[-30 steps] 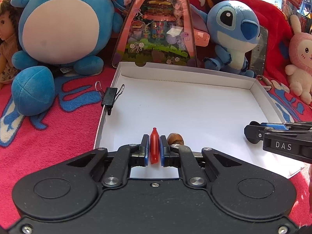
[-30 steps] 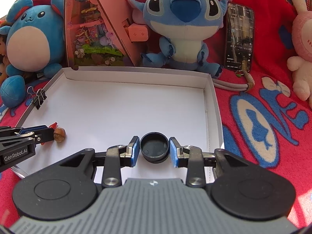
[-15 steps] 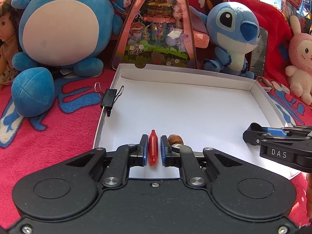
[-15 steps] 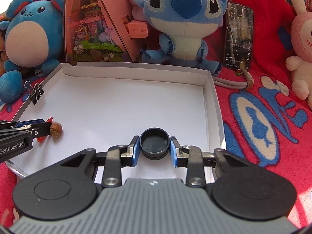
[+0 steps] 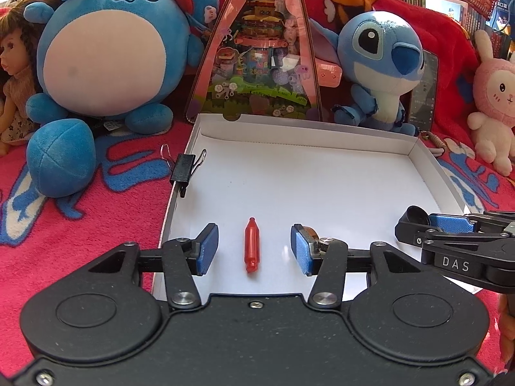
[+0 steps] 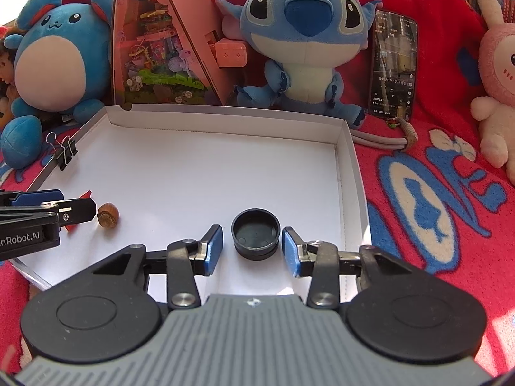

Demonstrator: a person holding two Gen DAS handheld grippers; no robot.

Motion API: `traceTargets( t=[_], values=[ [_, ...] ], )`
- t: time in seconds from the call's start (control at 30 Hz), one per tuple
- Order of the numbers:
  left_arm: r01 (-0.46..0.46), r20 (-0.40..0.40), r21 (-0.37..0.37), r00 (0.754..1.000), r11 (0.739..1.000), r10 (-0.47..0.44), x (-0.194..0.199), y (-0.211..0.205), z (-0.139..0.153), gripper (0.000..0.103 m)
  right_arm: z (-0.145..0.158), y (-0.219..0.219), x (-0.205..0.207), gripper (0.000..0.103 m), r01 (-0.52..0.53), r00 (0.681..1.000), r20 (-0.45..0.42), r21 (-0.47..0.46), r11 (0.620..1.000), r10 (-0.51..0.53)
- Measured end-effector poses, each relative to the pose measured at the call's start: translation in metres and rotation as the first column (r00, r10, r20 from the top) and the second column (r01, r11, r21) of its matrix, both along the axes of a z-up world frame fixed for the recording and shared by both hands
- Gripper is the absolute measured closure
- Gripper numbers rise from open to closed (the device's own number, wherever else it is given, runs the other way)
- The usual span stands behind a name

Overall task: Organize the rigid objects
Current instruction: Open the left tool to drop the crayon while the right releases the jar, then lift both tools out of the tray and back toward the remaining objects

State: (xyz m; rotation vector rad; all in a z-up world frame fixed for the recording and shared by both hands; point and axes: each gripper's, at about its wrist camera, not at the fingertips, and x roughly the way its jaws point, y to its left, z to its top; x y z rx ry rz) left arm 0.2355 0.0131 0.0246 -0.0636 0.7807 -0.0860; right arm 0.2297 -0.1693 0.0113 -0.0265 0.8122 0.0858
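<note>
Left wrist view: the left gripper [image 5: 254, 249] stands with its jaws spread wide, grasping nothing; a red bottle-shaped piece [image 5: 250, 245] lies flat on the floor of the white cardboard tray [image 5: 322, 177] between the blue pads, touching neither. A brown acorn [image 5: 311, 232] sits just behind the right-hand pad. A black binder clip [image 5: 184, 168] grips the tray's left wall. Right wrist view: the right gripper [image 6: 252, 247] is likewise released, its pads just beside, apart from, a black round cap [image 6: 255, 234] resting open side up on the tray floor near the right wall. The acorn [image 6: 108, 215] lies far left, by the left gripper's fingertip.
</note>
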Motion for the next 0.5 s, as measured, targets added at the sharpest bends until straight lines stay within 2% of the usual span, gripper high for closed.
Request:
traceTargets(
  t=[0.17, 0.5],
  values=[
    [0.012, 0.027, 0.011, 1.0, 1.0, -0.013, -0.011, -0.001, 0.009, 0.042, 0.007, 0.0, -0.011, 0.033, -0.011, 0.999, 0.041, -0.017, 1.0, 0.012],
    [0.051, 0.089, 0.015, 0.995, 0.999, -0.052, -0.043, -0.002, 0.025, 0.023, 0.02, -0.002, -0.038, 0.021, -0.034, 0.994, 0.106, -0.031, 0.999, 0.037]
  ],
)
